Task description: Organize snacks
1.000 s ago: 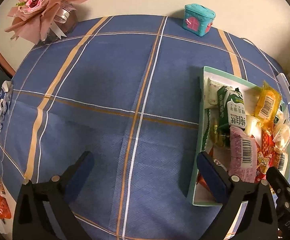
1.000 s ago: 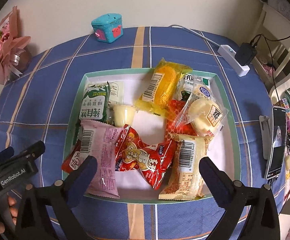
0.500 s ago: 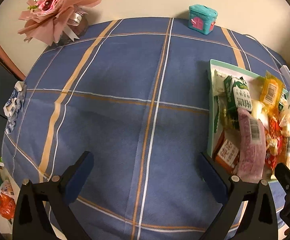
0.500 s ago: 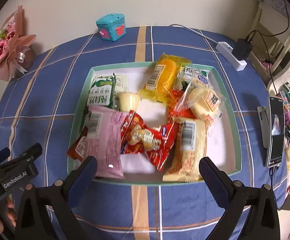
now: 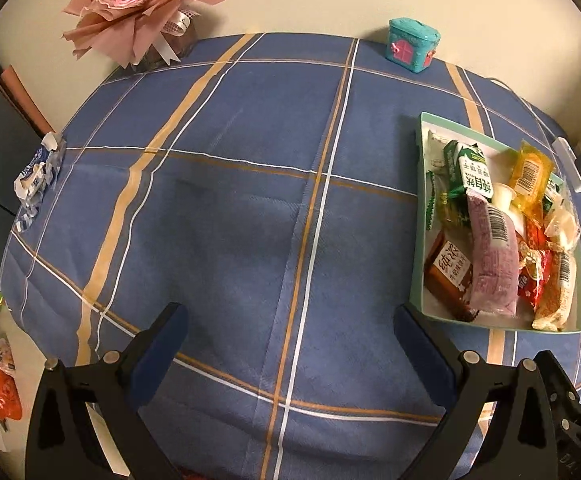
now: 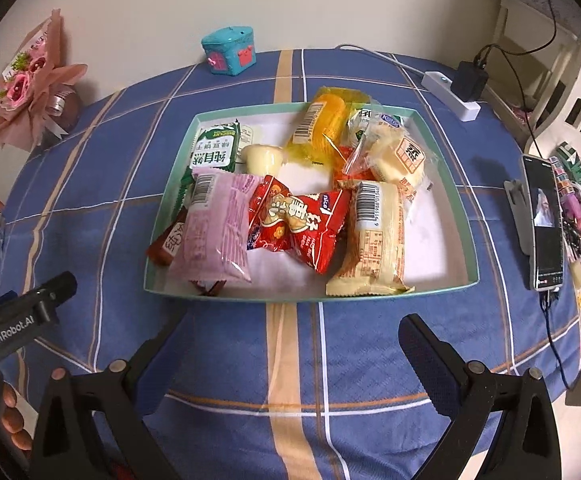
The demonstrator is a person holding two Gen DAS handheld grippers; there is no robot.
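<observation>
Two grippers: left gripper (image 5: pixel 288 330) and right gripper (image 6: pixel 290 332), fingers wide apart, holding nothing.
Snacks: piled in the green tray (image 6: pixel 461 208), at 12 o'clock from the right gripper.
Surface: blue checked cloth (image 5: pixel 230 208).

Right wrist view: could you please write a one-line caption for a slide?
Open right gripper hovers over the blue checked tablecloth, just short of a green-rimmed tray heaped with packaged snacks.
</observation>
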